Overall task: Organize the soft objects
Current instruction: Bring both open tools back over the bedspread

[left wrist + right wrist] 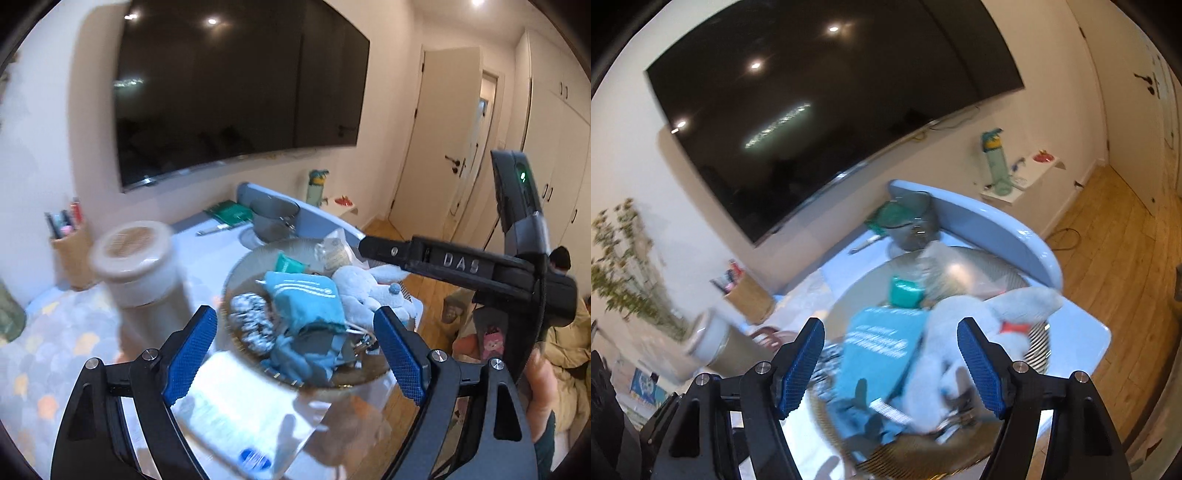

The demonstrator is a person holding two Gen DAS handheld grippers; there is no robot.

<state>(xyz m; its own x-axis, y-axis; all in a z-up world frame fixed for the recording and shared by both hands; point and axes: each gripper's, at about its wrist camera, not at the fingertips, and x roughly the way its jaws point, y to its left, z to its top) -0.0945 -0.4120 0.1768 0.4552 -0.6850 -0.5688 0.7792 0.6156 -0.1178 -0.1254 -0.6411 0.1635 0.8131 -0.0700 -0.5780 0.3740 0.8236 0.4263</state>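
Observation:
A round ribbed plate (258, 254) (993, 273) on a light blue table holds a heap of soft things: a teal cloth pouch with white print (310, 299) (882, 343), a pale blue plush rabbit (365, 291) (1012, 306), a silver-grey scrunchie (253, 321) and blue cloth scraps (295, 360). My left gripper (295, 354) hovers open above the heap, nothing between its blue pads. My right gripper (892, 369) is open too, above the pouch and the rabbit, gripping nothing. In the left wrist view the right gripper's black body (461, 266) reaches in from the right.
A beige lidded cylinder (142, 273) (716, 347) stands left of the plate. A grey pot (275, 216) (916, 221) and a green booklet (231, 212) lie behind it. A pen holder (70, 240) (748, 295) sits by the wall under a large TV (236, 92). A person (565, 295) sits at right.

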